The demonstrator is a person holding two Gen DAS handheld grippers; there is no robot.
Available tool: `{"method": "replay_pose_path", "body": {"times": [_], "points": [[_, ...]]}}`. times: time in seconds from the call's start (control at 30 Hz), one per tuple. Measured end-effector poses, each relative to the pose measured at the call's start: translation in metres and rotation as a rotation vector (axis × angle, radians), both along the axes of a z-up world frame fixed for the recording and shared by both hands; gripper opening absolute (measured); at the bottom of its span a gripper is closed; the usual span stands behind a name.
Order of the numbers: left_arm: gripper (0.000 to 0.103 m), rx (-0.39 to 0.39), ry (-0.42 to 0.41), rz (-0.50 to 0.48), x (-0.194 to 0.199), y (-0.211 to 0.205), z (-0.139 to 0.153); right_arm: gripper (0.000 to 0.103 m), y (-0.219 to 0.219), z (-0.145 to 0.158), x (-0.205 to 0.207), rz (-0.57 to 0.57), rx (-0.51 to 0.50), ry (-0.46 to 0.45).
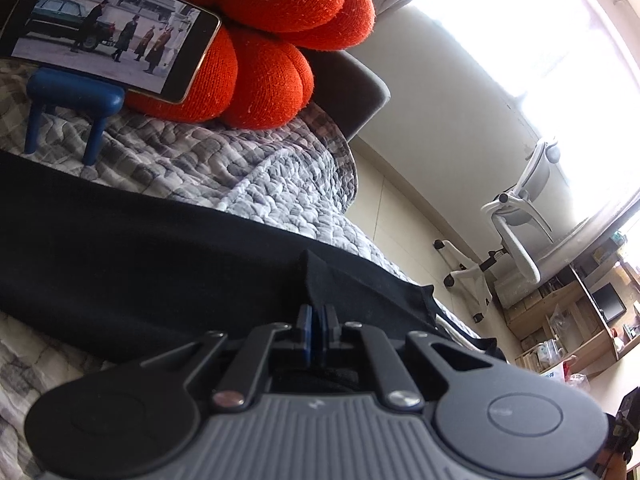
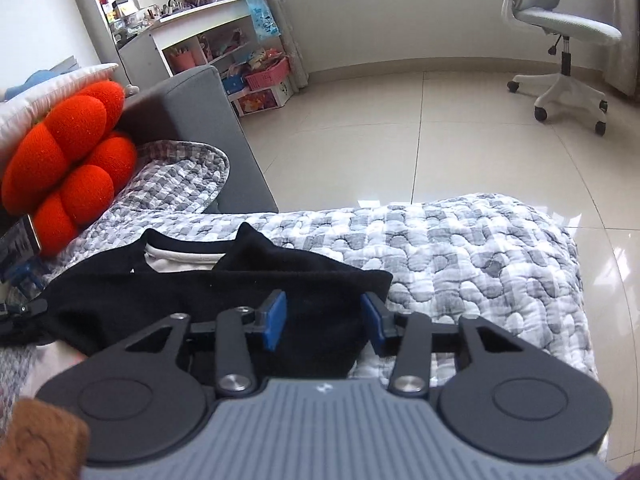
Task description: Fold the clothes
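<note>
- A phone (image 1: 108, 36) on a blue stand (image 1: 72, 98) leans against the orange cushion (image 1: 264, 40).
- The black garment (image 1: 140, 264) lies across the grey quilt (image 1: 280, 184) on the bed.
- The left gripper (image 1: 319, 322) is clamped on a raised fold of it.
- The right gripper (image 2: 325, 322) stands spread wide over the garment's end, pads (image 2: 275, 320) apart.
- A white chair (image 2: 560, 44) stands on the floor.

Black garment (image 2: 192, 296) with a white inner layer at the neckline, lying on a quilt (image 2: 460, 248) checked in grey and white. Beside the quilt — an orange-red knitted cushion (image 1: 256, 32). Gripper pads (image 2: 276, 320) blue on black linkages; housings ribbed grey. Phone stand (image 1: 72, 98) on the quilt — dark blue. Beyond the quilt: cream floor tiles (image 2: 360, 140), white-and-grey office chair (image 2: 560, 36).
</note>
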State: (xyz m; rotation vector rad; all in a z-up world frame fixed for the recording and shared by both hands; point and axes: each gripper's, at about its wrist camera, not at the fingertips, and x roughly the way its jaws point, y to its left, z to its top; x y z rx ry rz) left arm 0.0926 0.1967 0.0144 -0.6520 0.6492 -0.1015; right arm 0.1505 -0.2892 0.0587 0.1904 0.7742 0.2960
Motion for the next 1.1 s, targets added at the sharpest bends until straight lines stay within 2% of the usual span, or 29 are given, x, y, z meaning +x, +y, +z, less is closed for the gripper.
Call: {"method": "replay_pose_path", "body": {"times": [0.1, 0.13, 0.17, 0.2, 0.27, 0.3, 0.33, 0.37, 0.43, 0.57, 0.63, 0.7, 0.8, 0.83, 0.97, 1.07, 1.1], "points": [[0.018, -0.011, 0.001, -0.006, 0.001, -0.001, -0.001, 0.046, 0.001, -0.001, 0.006, -0.031, -0.012, 0.033], [0.032, -0.012, 0.001, -0.011, 0.001, -0.002, -0.002, 0.046, 0.001, -0.005, 0.01, -0.036, -0.015, 0.057], [0.039, -0.004, -0.001, -0.016, 0.002, -0.004, -0.002, 0.046, 0.002, -0.01, 0.014, -0.039, -0.018, 0.081], [0.039, 0.01, -0.007, -0.026, 0.002, -0.008, -0.003, 0.048, 0.004, -0.013, 0.016, -0.036, -0.023, 0.085], [0.039, 0.037, -0.019, -0.048, 0.003, -0.015, -0.003, 0.039, 0.005, -0.014, 0.017, -0.032, -0.038, 0.063], [0.038, 0.053, -0.025, -0.063, 0.003, -0.019, -0.004, 0.015, 0.005, -0.013, 0.017, -0.029, -0.045, 0.057], [0.032, 0.079, -0.027, -0.069, 0.004, -0.023, -0.004, 0.008, 0.005, -0.013, 0.017, -0.024, -0.053, 0.053], [0.018, 0.103, -0.027, -0.069, 0.004, -0.025, -0.004, 0.008, 0.004, -0.013, 0.017, -0.02, -0.06, 0.05], [0.016, 0.098, -0.032, -0.065, 0.004, -0.024, -0.003, 0.006, 0.004, -0.013, 0.018, -0.015, -0.075, 0.042], [0.014, 0.018, -0.098, -0.054, -0.004, -0.017, 0.007, 0.006, 0.003, -0.015, 0.018, -0.018, -0.105, 0.025], [0.014, 0.003, -0.138, -0.053, -0.008, -0.016, 0.013, 0.005, 0.002, -0.017, 0.019, -0.02, -0.119, 0.017], [0.014, 0.047, -0.133, -0.044, -0.006, -0.018, 0.012, 0.005, 0.002, -0.018, 0.019, -0.021, -0.134, 0.008], [0.014, 0.148, -0.032, -0.052, 0.007, -0.024, -0.003, 0.005, 0.001, -0.02, 0.019, -0.024, -0.157, -0.004], [0.013, 0.176, -0.022, -0.052, 0.008, -0.026, -0.006, 0.005, 0.003, -0.023, 0.018, -0.018, -0.167, -0.023], [0.014, 0.167, -0.046, -0.054, 0.006, -0.024, -0.003, 0.008, 0.004, -0.019, 0.014, -0.022, -0.164, -0.03], [0.014, 0.159, -0.029, -0.055, 0.006, -0.022, -0.005, 0.023, 0.004, -0.008, 0.005, -0.01, -0.165, -0.011], [0.014, 0.157, -0.03, -0.054, 0.006, -0.022, -0.005, 0.037, 0.002, -0.003, 0.0, -0.002, -0.143, -0.001]]}}
